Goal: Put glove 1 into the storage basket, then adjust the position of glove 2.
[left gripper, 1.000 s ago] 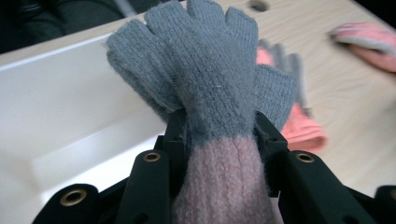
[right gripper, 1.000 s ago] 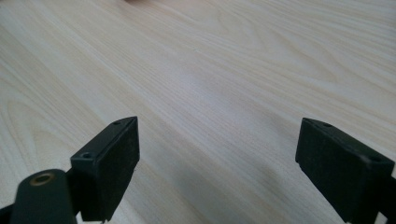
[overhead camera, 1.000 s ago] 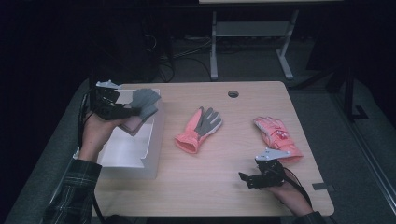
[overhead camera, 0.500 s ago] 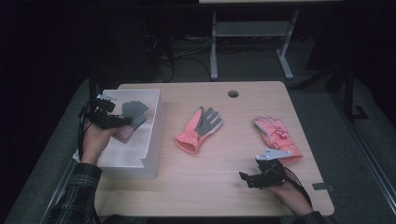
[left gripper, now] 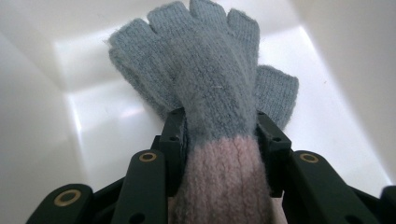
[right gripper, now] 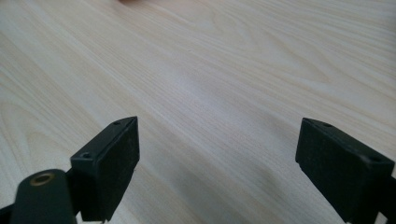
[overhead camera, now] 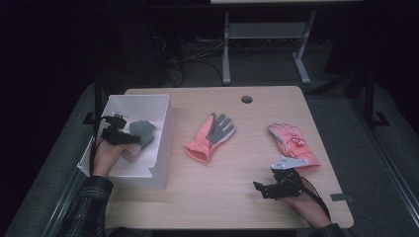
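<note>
Down into the white bin (overhead camera: pixel 163 106) goes my left gripper (overhead camera: pixel 129 138) since the earlier pictures, where it held the knit glove (overhead camera: pixel 141 132) above the rim; now the glove lies on the bin floor, grey fingers spread forward. In the left gripper view the jaws have just been opening a little, yet both pads (left gripper: pixel 173 133) press the glove (left gripper: pixel 210 88) at the line where grey meets the pink ribbed cuff, so I count it as gripped. I judge it light, soft and floppy, with fuzzy wool that should not slip but will sag and fold; the cuff is the firmest place to pinch.

Further right on the table (overhead camera: pixel 247 197) lies a coral glove with a grey palm (overhead camera: pixel 211 138), and beyond it a pink glove (overhead camera: pixel 291 143) with a small red mark too small to read. I judge both stiffer than the knit one. I can read no writing anywhere.

My right gripper (overhead camera: pixel 262 189) rests near the front edge, jaws wide apart and empty over bare wood (right gripper: pixel 210 93).
</note>
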